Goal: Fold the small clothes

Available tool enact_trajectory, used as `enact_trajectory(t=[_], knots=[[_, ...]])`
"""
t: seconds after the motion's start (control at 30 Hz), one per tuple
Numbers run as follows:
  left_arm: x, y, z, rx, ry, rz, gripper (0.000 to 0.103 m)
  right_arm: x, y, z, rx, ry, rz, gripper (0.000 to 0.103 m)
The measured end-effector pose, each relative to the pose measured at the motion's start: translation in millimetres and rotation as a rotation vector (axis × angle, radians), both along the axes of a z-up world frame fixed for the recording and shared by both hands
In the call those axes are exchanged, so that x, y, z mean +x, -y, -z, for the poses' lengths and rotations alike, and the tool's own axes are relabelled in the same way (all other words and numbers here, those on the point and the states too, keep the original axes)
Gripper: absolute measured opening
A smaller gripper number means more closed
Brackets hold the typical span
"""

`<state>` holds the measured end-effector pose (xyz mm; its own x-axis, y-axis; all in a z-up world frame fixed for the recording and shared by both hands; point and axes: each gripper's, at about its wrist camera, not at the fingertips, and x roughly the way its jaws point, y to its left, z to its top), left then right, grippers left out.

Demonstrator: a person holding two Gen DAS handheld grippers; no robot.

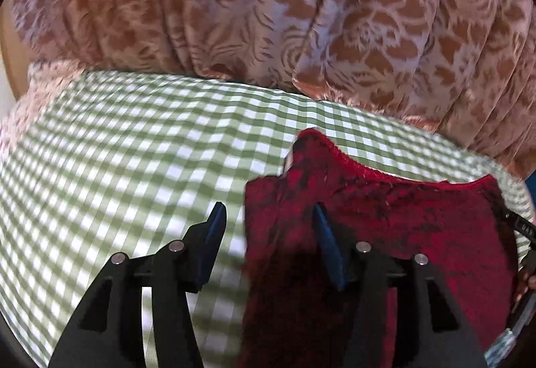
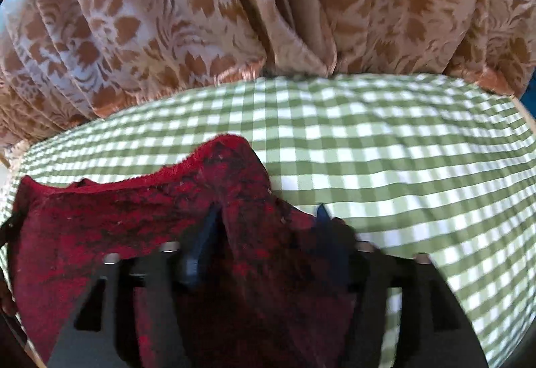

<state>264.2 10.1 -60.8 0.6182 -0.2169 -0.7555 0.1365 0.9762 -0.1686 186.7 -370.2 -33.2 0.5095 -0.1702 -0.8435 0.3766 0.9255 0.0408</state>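
Note:
A small dark red knitted garment [image 1: 385, 217] with black flecks lies on a green-and-white checked cloth [image 1: 134, 150]. My left gripper [image 1: 268, 220] is open over the garment's left edge; its right finger [image 1: 326, 240] rests on the red knit, its left finger [image 1: 214, 227] is over the checked cloth. In the right wrist view the same garment [image 2: 117, 220] lies bunched between and under the fingers. My right gripper [image 2: 268, 220] is open, with a ridge of red knit rising between its jaws.
A pink and brown floral curtain [image 1: 268, 6] hangs right behind the far edge of the table, also in the right wrist view [image 2: 234, 6]. The checked cloth [image 2: 402, 150] stretches to the right of the garment. Part of the other gripper [image 1: 522, 234] shows at the right edge.

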Motion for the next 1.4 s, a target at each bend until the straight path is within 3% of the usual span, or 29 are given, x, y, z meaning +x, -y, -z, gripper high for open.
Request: enact_trajectory(t=[0.13, 0.27, 0.43, 0.5, 0.53, 0.63, 0.73, 0.77, 0.97, 1.07, 1.23, 1.4], knots=[[-40, -38, 3, -0.139, -0.028, 0.011, 0.055, -36, -20, -31, 0.007, 0.075, -0.065, 0.067], [-84, -64, 16, -0.247, -0.061, 0.056, 0.064, -69, -47, -41, 0.054, 0.100, -0.147, 0.074], [-125, -64, 34, -0.279, -0.106, 0.131, 0.061, -96, -74, -25, 0.092, 0.068, -0.190, 0.074], [-129, -60, 43, -0.280, -0.129, 0.141, 0.025, -99, -76, -17, 0.090, 0.053, -0.173, 0.074], [-129, -58, 48, -0.285, -0.147, 0.143, 0.019, -99, -74, -12, 0.084, 0.047, -0.156, 0.074], [-136, -59, 47, -0.266, -0.137, 0.133, 0.015, -96, -63, 4, 0.130, 0.025, -0.115, 0.071], [-142, -54, 41, -0.218, -0.132, 0.121, 0.016, -98, -66, 15, 0.092, 0.019, -0.127, 0.071], [-145, -54, 37, -0.192, -0.121, 0.111, 0.020, -97, -70, 15, 0.070, 0.015, -0.129, 0.071], [-156, -45, -7, -0.052, 0.018, 0.082, 0.025, -98, -69, 15, 0.076, 0.024, -0.116, 0.071], [-156, -43, -29, -0.010, 0.090, 0.068, 0.041, -100, -69, 15, 0.076, 0.027, -0.113, 0.072], [-153, -37, -51, 0.042, 0.159, 0.065, 0.050, -98, -70, 14, 0.067, 0.034, -0.118, 0.073], [-142, -33, -53, 0.059, 0.150, 0.065, 0.054, -99, -70, 15, 0.065, 0.050, -0.122, 0.076]])
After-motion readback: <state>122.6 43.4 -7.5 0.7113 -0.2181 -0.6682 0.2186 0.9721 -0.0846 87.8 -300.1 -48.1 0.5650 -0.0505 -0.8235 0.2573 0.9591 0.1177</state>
